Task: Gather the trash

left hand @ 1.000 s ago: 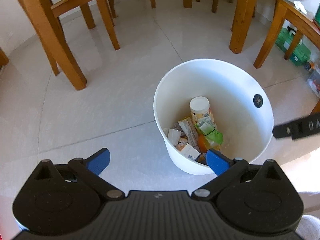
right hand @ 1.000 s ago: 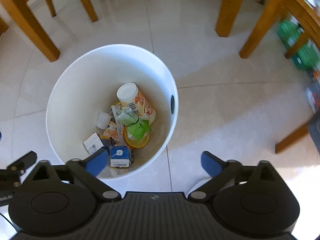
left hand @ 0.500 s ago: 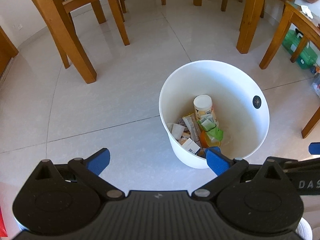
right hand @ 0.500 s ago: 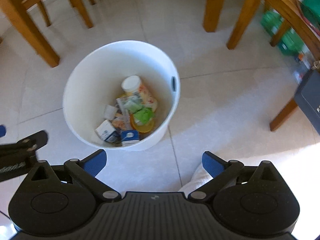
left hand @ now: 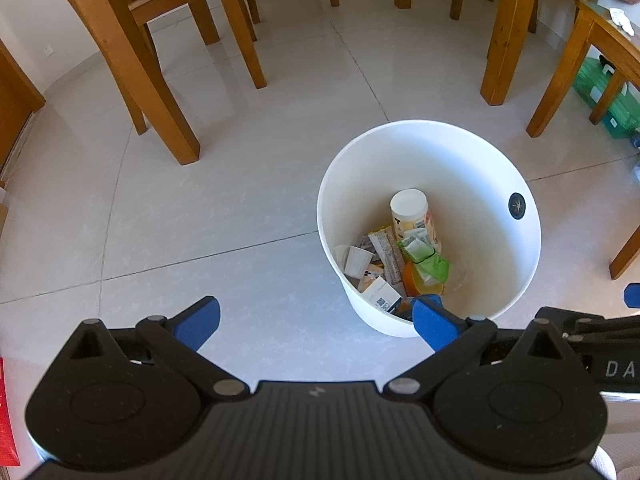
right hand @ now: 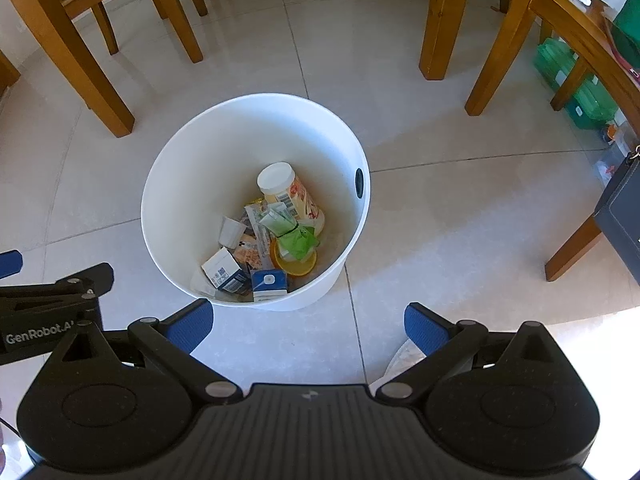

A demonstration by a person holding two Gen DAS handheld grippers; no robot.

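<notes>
i have both grippers up over the tiled floor, looking down at the white bin. the left gripper has its blue fingers spread wide with nothing between them; its right finger overlaps the bin's near rim in the left view. the right gripper is spread just as wide and holds nothing either, and the bin sits just ahead of it and a little to the left.

the trash lies at the bottom of the bin: a white-capped bottle on its side leaning toward the far wall, a crumpled green wrapper over an orange lid, a small white cup, a blue and white carton against the near wall, and some cardboard packets that i can't read. a black round spot marks the bin's inner wall on the right.

wooden chair legs and table legs stand around the bin, well apart from it. green boxes sit under the furniture on the right. each gripper's black body shows at the edge of the other's view.
</notes>
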